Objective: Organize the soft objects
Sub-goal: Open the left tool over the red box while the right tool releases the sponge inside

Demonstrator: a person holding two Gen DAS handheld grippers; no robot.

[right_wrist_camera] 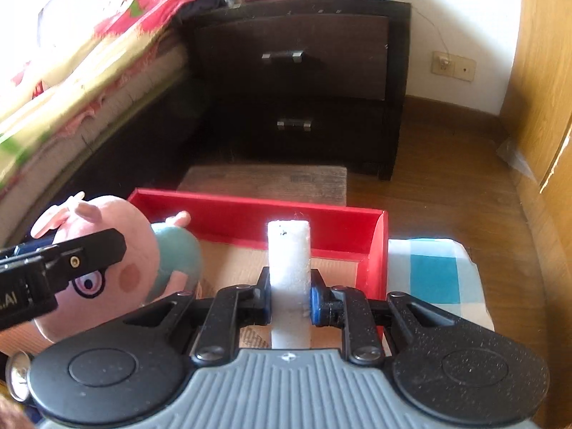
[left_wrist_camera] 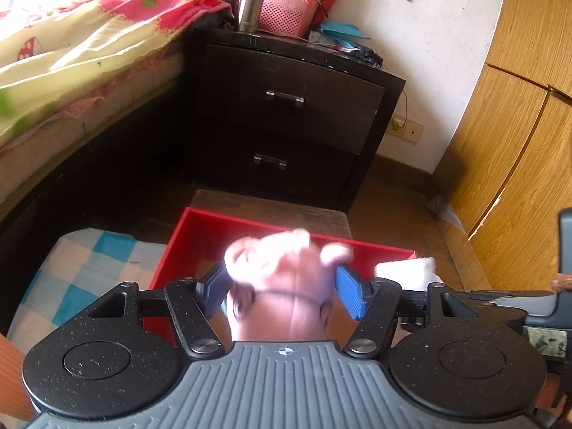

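My left gripper (left_wrist_camera: 282,286) is shut on a pink pig plush toy (left_wrist_camera: 282,279) and holds it over the near left part of the red box (left_wrist_camera: 250,225). The same plush (right_wrist_camera: 103,254), with a teal body, shows at the left of the right wrist view, over the box's left end. My right gripper (right_wrist_camera: 289,304) is shut on a white foam block (right_wrist_camera: 289,271), held upright above the red box (right_wrist_camera: 286,221), whose floor is brown cardboard. The foam block (left_wrist_camera: 407,271) also shows at the right in the left wrist view.
A dark two-drawer nightstand (left_wrist_camera: 286,114) stands behind the box, with a steel flask (left_wrist_camera: 252,0) and a pink basket (left_wrist_camera: 286,10) on top. A bed with a floral quilt (left_wrist_camera: 71,46) is at left. A blue-checked cloth (right_wrist_camera: 436,279) lies beside the box. A wooden wardrobe (left_wrist_camera: 518,125) is at right.
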